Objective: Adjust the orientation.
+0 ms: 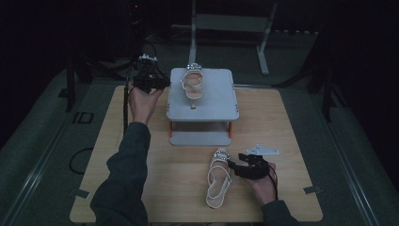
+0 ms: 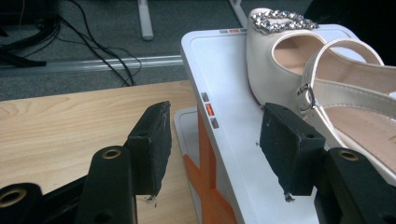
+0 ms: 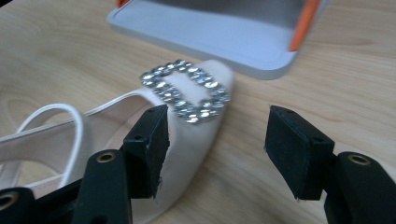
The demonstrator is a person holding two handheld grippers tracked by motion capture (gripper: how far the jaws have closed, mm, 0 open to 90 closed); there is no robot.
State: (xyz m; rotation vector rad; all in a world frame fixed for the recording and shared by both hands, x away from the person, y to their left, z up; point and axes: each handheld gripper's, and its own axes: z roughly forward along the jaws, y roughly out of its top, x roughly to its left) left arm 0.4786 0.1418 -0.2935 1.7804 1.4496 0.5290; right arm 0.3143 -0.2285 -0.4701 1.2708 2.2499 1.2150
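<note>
A cream sandal (image 1: 193, 84) with a rhinestone buckle (image 2: 279, 21) lies on top of the white two-level stand (image 1: 203, 106). My left gripper (image 1: 151, 81) hovers at the stand's left edge, open, its fingers (image 2: 152, 147) astride the stand's rim with nothing held. A second matching sandal (image 1: 219, 178) lies on the wooden table in front of the stand, toe and buckle (image 3: 187, 90) pointing toward it. My right gripper (image 1: 240, 162) is just right of that sandal's toe, open; one jaw is over the toe's edge, the other over bare wood.
The stand has orange posts (image 1: 171, 128) and a lower shelf (image 1: 201, 137). The wooden table (image 1: 117, 141) is ringed by grey floor. Cables (image 2: 102, 51) trail on the floor beyond the table's far edge, near a metal frame (image 1: 230, 26).
</note>
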